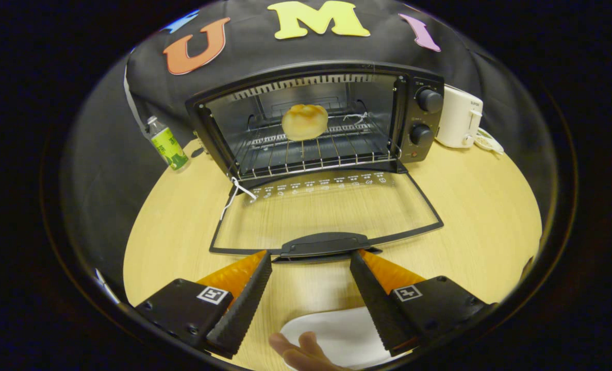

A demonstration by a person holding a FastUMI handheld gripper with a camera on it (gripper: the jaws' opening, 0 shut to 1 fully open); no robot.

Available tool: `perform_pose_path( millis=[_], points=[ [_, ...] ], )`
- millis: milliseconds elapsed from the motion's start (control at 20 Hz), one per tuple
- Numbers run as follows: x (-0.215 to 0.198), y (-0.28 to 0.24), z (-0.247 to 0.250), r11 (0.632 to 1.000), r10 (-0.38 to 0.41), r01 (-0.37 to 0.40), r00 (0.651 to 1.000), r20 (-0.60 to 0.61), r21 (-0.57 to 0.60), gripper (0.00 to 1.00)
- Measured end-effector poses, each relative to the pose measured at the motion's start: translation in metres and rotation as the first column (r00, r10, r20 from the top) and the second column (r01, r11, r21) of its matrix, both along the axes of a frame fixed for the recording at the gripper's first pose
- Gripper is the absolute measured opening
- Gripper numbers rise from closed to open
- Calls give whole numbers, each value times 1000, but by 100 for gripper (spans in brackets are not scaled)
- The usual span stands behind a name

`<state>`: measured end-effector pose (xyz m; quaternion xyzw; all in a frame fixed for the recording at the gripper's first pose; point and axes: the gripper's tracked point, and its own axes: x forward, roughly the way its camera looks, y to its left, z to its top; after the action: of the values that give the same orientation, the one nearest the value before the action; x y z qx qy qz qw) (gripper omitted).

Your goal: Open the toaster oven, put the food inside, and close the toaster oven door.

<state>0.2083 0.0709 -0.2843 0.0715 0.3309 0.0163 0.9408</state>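
the bun [304, 121] is seen on the rack inside the toaster oven [316, 121], which stands toward the far edge of the bench [481, 206]. the door [326, 216] is laid flat open toward the near edge, and its handle [324, 244] runs crosswise just ahead of the fingertips. the gripper [311, 260] is held released, nothing grasped, its gap centred on the handle. closing is judged to remain; the handle would be lifted from beneath

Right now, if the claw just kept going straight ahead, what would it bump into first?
Probably the door handle of the open oven door, just ahead of the open claw. Beyond it sit the toaster oven and bun, though depth is hard to judge.
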Motion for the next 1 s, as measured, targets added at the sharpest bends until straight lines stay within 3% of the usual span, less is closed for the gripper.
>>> perform_pose_path(
  millis=[500, 1000],
  points=[
    [5, 1, 48, 998, -34, 43, 981, 192, -46, 100],
    [33, 2, 110, 984, 11, 73, 889, 458, -165, 100]
  ],
)
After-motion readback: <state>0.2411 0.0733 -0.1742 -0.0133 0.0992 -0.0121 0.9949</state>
